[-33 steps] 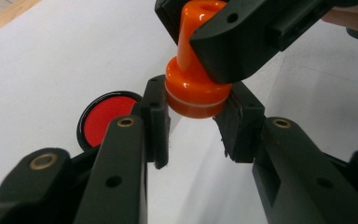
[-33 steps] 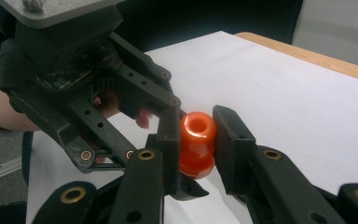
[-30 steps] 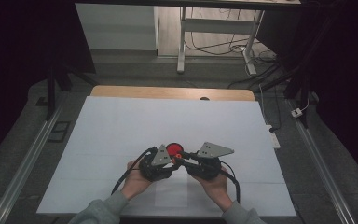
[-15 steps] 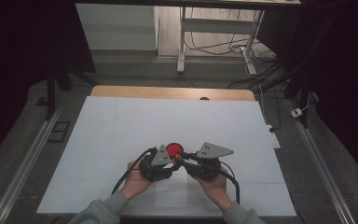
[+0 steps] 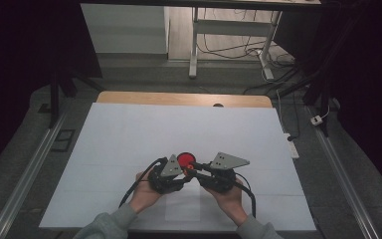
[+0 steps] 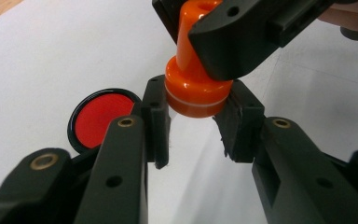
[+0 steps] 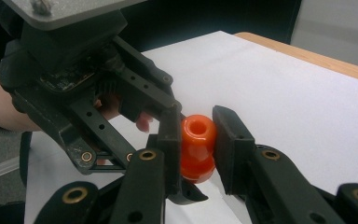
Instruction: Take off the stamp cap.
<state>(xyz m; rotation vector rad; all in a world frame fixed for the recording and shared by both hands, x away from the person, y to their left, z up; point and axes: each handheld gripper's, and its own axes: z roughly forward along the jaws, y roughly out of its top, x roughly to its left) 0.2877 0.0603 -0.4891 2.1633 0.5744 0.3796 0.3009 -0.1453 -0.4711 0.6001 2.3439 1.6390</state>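
An orange stamp-shaped piece (image 6: 193,91) with a wide base and a narrow hollow neck hangs above the white table between both grippers. My left gripper (image 6: 196,114) is shut on its wide base, one pad on each side. My right gripper (image 7: 198,135) is shut on the neck (image 7: 198,133) and comes in from the top of the left gripper view. In the high view the two grippers (image 5: 171,174) (image 5: 218,174) meet tip to tip near the table's front middle. A red disc in a black rim (image 6: 102,116) (image 5: 184,159) lies flat on the table just beyond the jaws.
The white sheet (image 5: 129,134) covers the table, with a wooden edge (image 5: 154,98) at the far side. Metal rails (image 5: 25,174) run along both sides. A table leg frame and cables (image 5: 238,45) stand on the floor beyond.
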